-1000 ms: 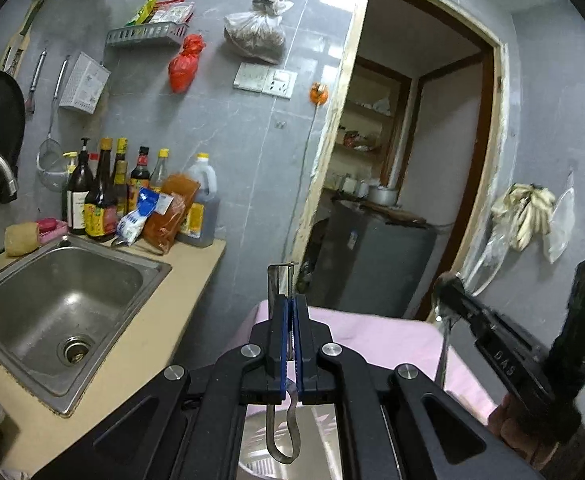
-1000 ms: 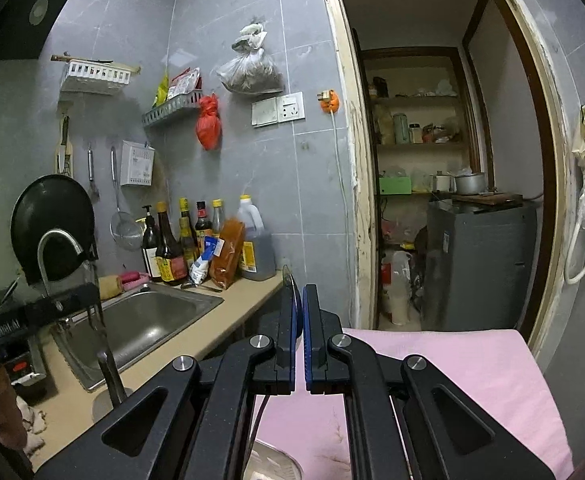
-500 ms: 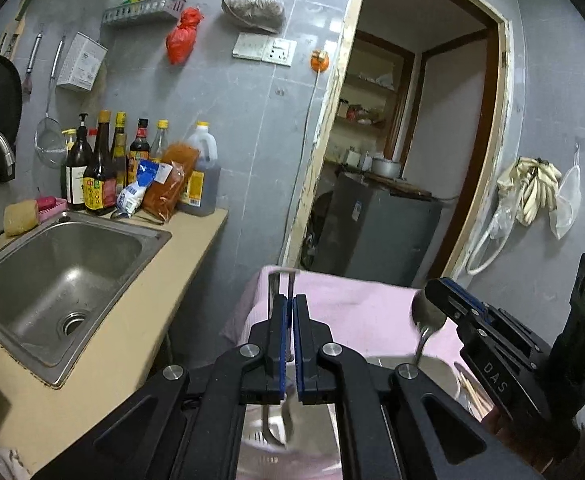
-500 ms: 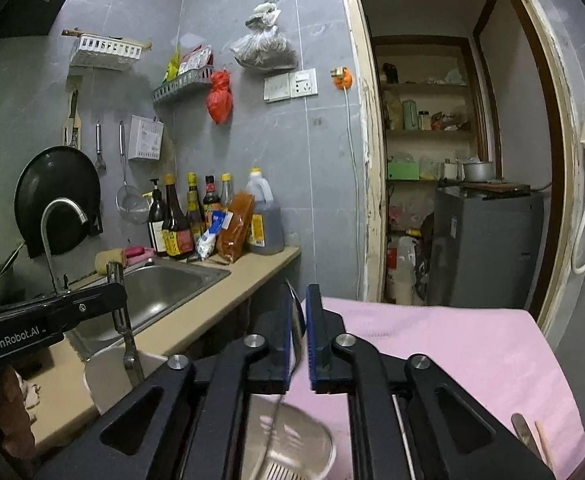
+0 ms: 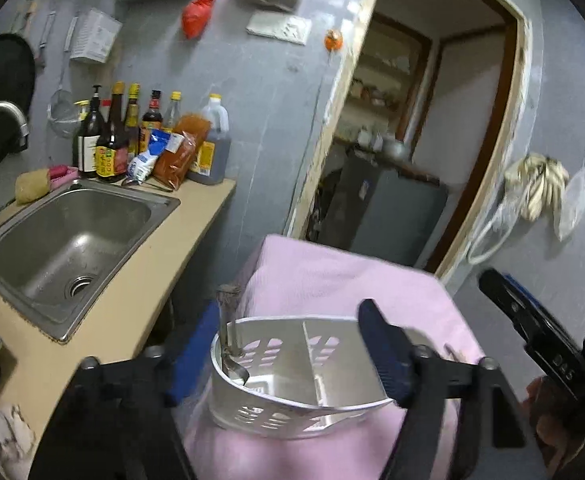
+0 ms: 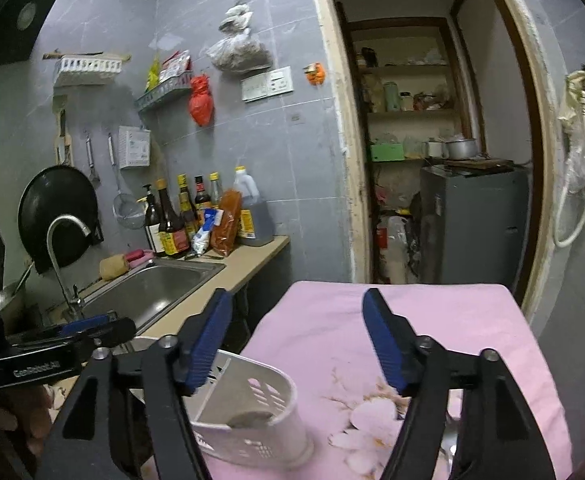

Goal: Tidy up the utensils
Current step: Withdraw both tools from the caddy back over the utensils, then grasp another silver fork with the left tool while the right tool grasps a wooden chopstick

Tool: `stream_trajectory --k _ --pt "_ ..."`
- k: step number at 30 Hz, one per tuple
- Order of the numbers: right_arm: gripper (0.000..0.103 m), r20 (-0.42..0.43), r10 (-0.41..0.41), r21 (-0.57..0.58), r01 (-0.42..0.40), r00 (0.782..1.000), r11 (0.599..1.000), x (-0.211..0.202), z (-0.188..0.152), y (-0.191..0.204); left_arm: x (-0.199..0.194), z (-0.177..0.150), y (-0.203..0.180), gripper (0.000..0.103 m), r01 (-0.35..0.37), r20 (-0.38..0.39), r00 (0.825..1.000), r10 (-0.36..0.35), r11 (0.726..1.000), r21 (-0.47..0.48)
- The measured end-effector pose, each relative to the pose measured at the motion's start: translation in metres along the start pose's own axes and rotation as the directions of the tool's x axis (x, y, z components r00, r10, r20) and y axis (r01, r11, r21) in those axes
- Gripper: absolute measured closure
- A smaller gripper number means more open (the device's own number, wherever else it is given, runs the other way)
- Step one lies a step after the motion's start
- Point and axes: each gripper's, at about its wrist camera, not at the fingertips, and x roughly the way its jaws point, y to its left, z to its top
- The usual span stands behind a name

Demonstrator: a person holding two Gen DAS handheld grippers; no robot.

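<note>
The left gripper [image 5: 292, 344] has its jaws opening, empty; a metal utensil [image 5: 228, 336] stands in the white caddy [image 5: 304, 404] just below them. The right gripper [image 6: 296, 344] jaws are opening too, holding nothing, with the caddy below their left side.

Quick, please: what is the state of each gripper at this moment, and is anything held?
Left gripper: jaws opening, nothing held; a metal utensil stands in the white holder.
Right gripper: jaws opening, nothing between them.
</note>
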Motion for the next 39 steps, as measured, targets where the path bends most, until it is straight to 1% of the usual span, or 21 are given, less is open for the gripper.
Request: stream_trajectory --k 1,3,4,5,6,8,10,11,13,19,23,27,34,37,39 --pt "0.034 0.000 -0.013 0.006 0.013 1.000 1.000 -0.006 0.002 -0.005 0.000 0.001 -0.002 0.025 -0.006 -0.005 1.000 0.006 1.000 -0.001" --pt "0.028 0.004 -0.032 0.017 0.032 0.999 0.999 -0.017 0.006 -0.012 -0.003 0.003 -0.008 0.025 -0.022 -0.014 1.000 0.023 1.000 0.007" --pt "0.024 0.014 -0.047 0.024 0.047 0.999 0.999 -0.026 0.009 -0.018 -0.005 0.004 -0.011 0.024 -0.018 -0.011 1.000 0.018 1.000 0.011" --pt "0.020 0.023 -0.057 0.028 0.057 0.998 0.998 -0.034 0.010 -0.022 -0.007 0.004 -0.014 0.019 -0.015 -0.006 1.000 0.015 1.000 0.016" --pt "0.018 0.035 -0.072 0.031 0.070 0.997 0.997 -0.042 0.012 -0.026 -0.010 0.005 -0.019 0.017 -0.016 0.005 1.000 0.015 1.000 0.024" --pt "0.012 0.054 -0.100 0.036 0.098 0.994 0.995 -0.057 0.017 -0.034 -0.017 0.007 -0.028 0.009 -0.019 0.034 0.999 0.017 0.999 0.035" --pt "0.007 0.070 -0.131 0.037 0.128 0.989 0.991 -0.071 0.021 -0.042 -0.023 0.010 -0.039 0.004 0.003 0.058 0.998 -0.006 0.999 0.050" --pt "0.004 0.077 -0.147 0.035 0.145 0.986 0.989 -0.078 0.023 -0.045 -0.026 0.011 -0.045 0.002 0.014 0.071 0.997 -0.018 0.998 0.057" --pt "0.002 0.093 -0.181 0.030 0.178 0.979 0.983 -0.090 0.026 -0.052 -0.031 0.012 -0.059 0.001 0.028 0.102 0.994 -0.035 0.997 0.074" --pt "0.001 0.112 -0.254 -0.003 0.256 0.961 0.967 -0.121 0.033 -0.072 -0.037 0.008 -0.104 0.000 0.061 0.153 0.985 -0.084 0.987 0.152" --pt "0.001 0.111 -0.283 0.006 0.284 0.953 0.959 -0.136 0.032 -0.091 -0.037 -0.002 -0.130 0.000 0.073 0.172 0.979 -0.106 0.980 0.186" --pt "0.001 0.116 -0.294 0.015 0.295 0.949 0.956 -0.146 0.030 -0.111 -0.034 -0.013 -0.153 0.000 0.081 0.187 0.975 -0.121 0.974 0.210" --pt "0.001 0.074 -0.294 0.019 0.293 0.953 0.956 -0.141 0.016 -0.153 -0.017 -0.036 -0.184 0.000 0.088 0.159 0.979 -0.126 0.970 0.226" --pt "0.001 0.042 -0.291 0.020 0.291 0.956 0.957 -0.135 0.008 -0.170 -0.005 -0.049 -0.197 0.000 0.098 0.125 0.983 -0.131 0.965 0.244" --pt "0.001 0.017 -0.276 0.033 0.275 0.961 0.961 -0.129 0.001 -0.186 0.003 -0.058 -0.204 0.000 0.105 0.099 0.986 -0.134 0.962 0.253"
